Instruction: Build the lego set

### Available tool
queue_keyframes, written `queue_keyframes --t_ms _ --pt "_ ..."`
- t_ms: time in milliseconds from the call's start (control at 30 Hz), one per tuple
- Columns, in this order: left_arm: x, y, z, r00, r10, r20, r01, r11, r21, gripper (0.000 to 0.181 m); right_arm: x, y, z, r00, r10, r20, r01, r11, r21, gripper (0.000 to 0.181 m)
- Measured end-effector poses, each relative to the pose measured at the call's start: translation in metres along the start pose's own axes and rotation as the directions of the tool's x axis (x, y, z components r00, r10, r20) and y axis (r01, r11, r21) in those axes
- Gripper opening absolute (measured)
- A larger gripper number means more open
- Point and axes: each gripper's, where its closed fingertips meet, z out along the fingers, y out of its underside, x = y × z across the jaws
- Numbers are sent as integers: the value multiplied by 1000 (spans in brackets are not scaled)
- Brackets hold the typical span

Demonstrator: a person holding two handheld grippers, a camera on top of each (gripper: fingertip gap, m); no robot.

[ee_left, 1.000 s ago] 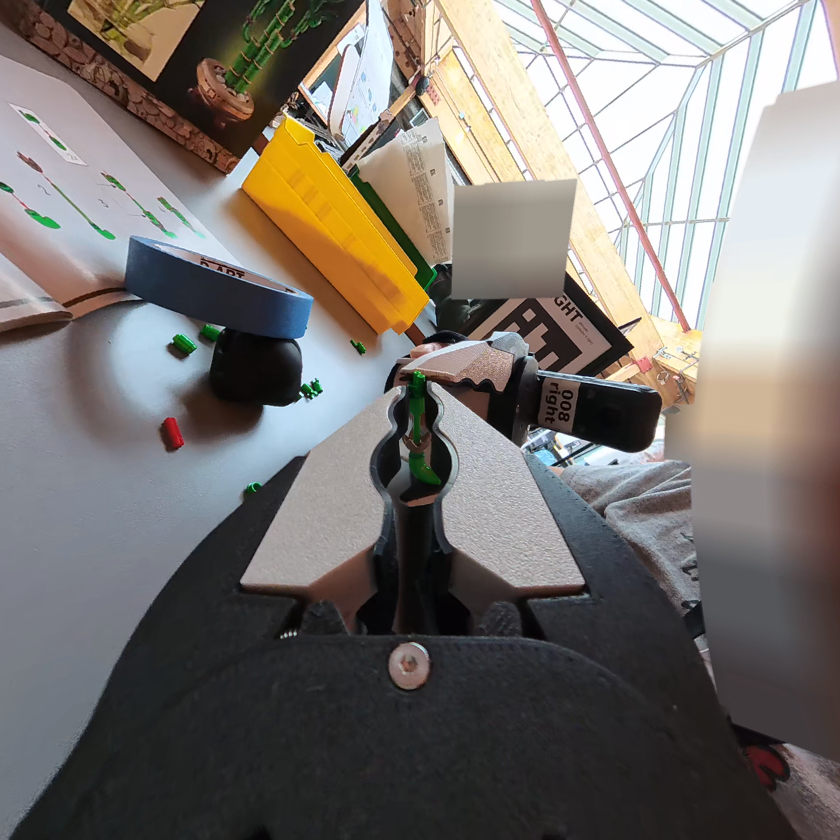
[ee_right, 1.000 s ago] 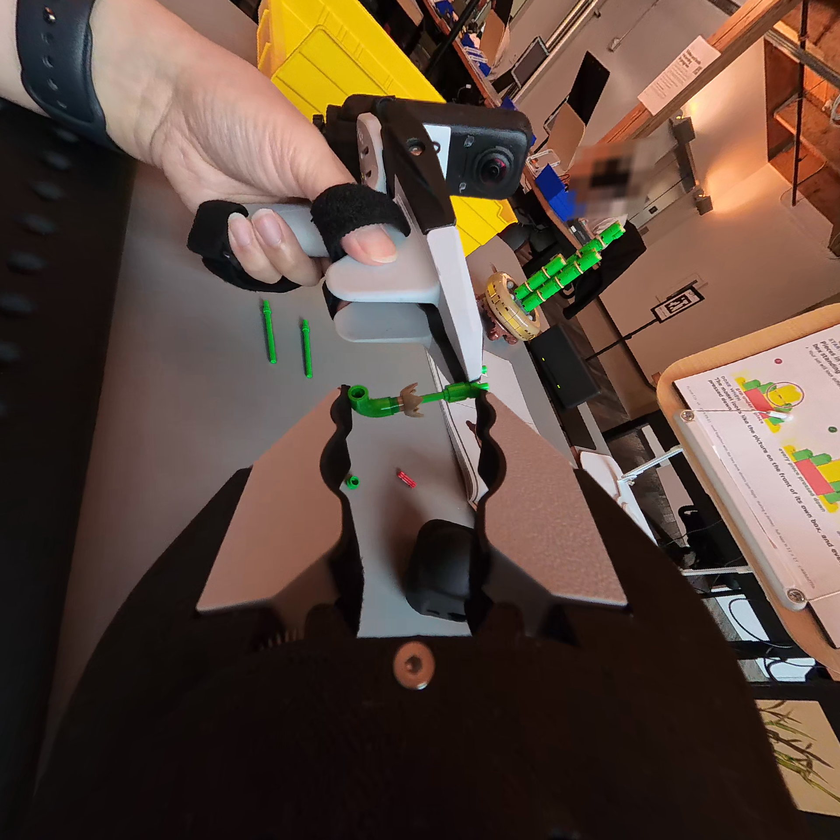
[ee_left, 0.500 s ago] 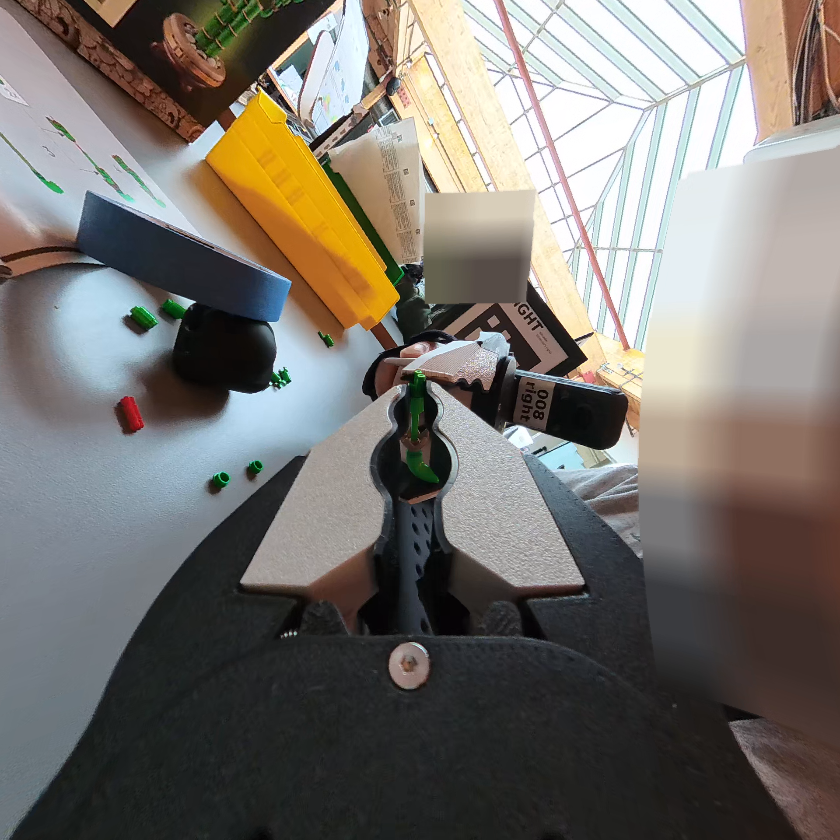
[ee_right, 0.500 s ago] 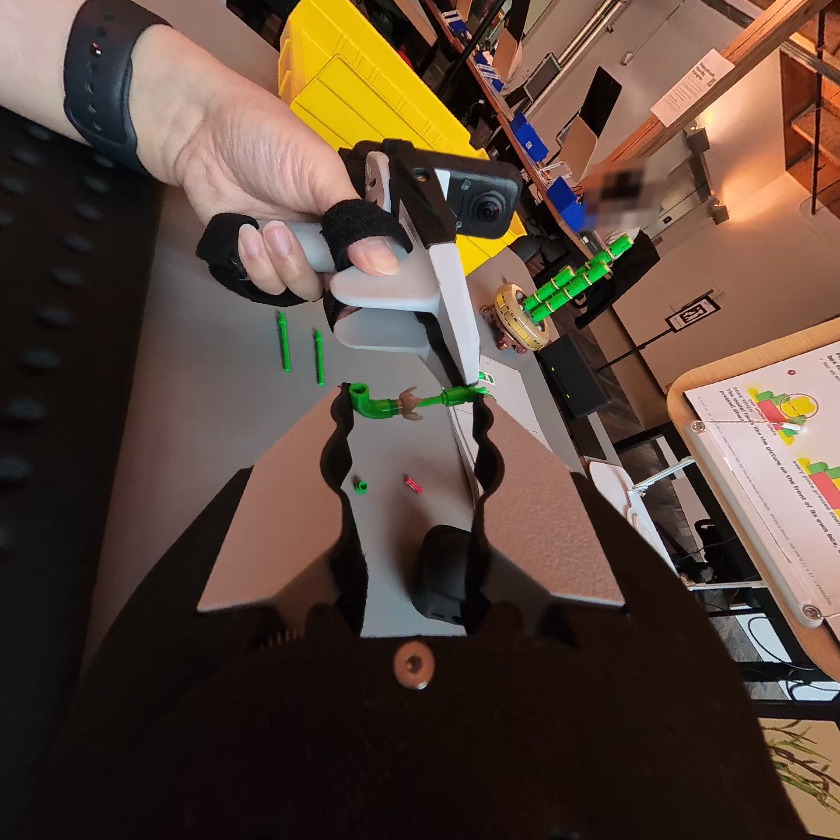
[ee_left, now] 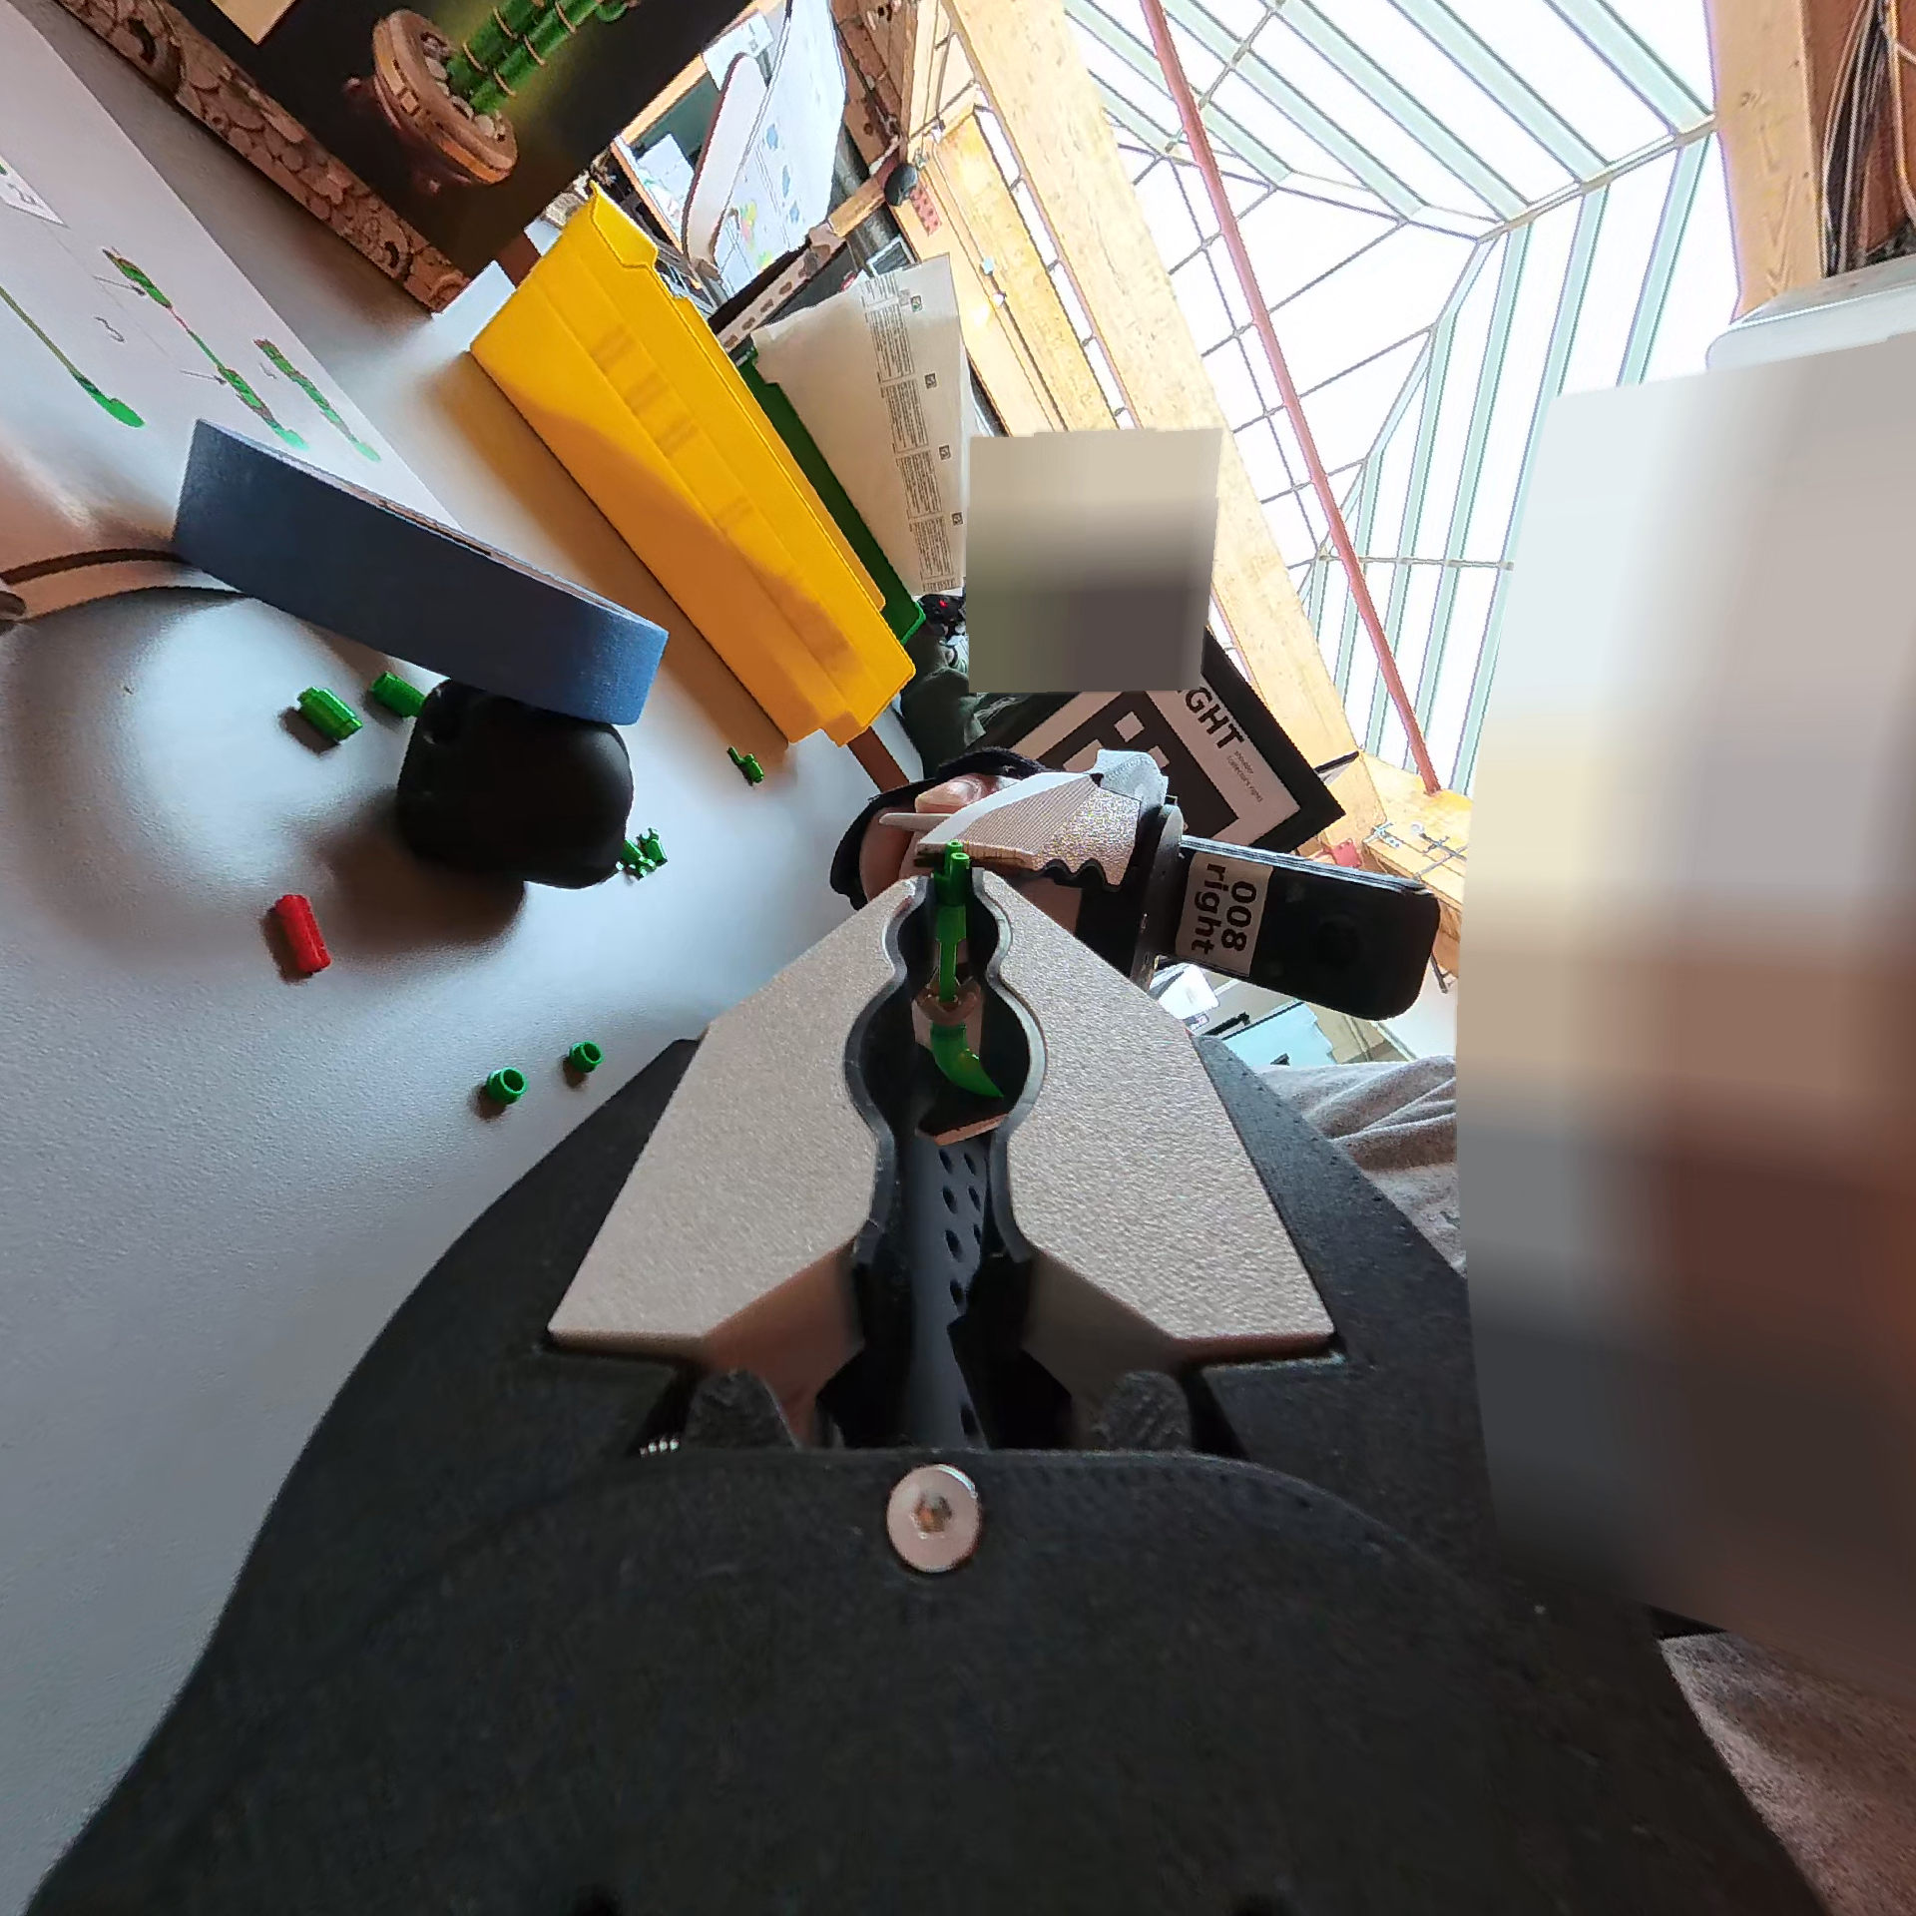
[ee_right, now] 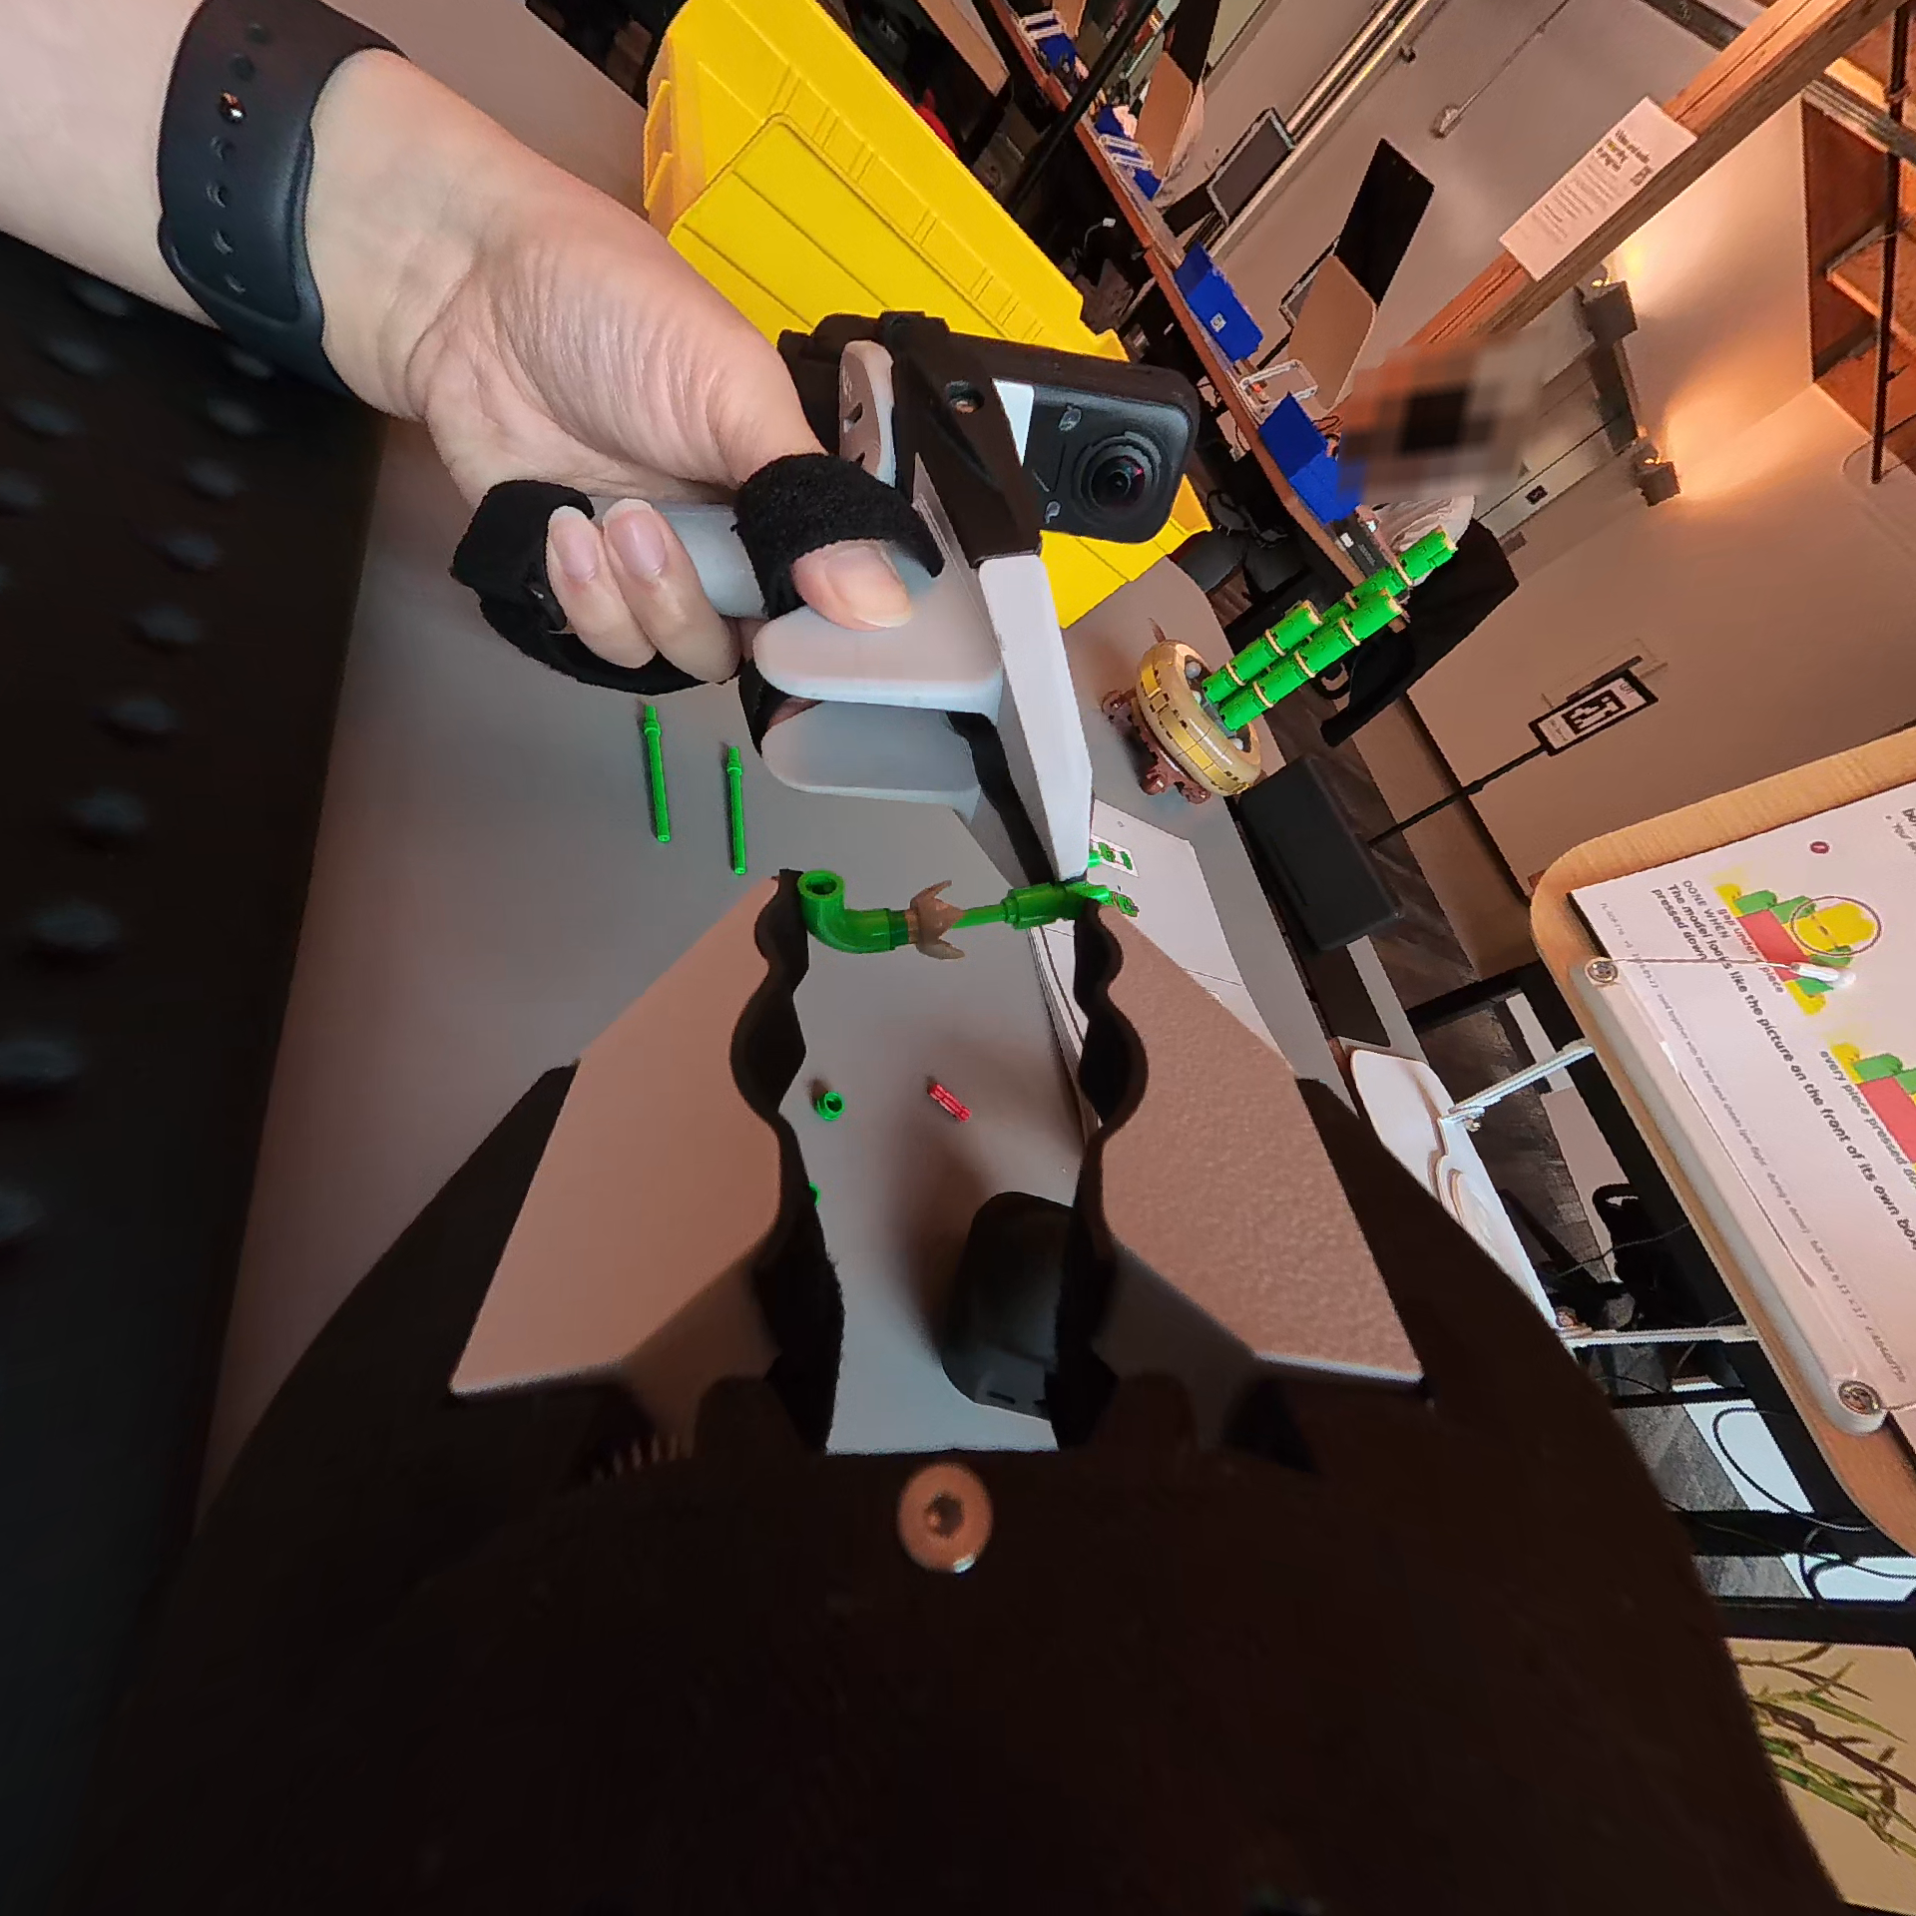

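Grey table (ee_right: 498, 1037) lies below both claws, with a yellow bin (ee_left: 684, 518) far ahead-left of the left gripper (ee_left: 949, 902). A part-built bamboo model (ee_right: 1244, 684), pot base with green stalks, stands ahead-right of the right gripper (ee_right: 938, 912). Left gripper is clenched on a green stem sub-assembly (ee_right: 933, 918) with elbow, brown collar and thin rod, pinching its rod end. Right gripper is spread wide, stem crossing just beyond its fingertips, nothing grasped. Loose green studs (ee_left: 505, 1086) and a red pin (ee_left: 301, 933) lie left of the left gripper. Judged step: mid-air hand-over or adding to the stem. Next move calls for closing squarely on the elbow end without bending the rod.
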Motion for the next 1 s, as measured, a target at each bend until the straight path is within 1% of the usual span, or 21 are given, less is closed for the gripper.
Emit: queue_keyframes --t_ms 1000 --pt "-2 2 0 1000 16 19 -16 1000 -13 2 0 1 0 1000 2 3 -2 1000 -6 46"
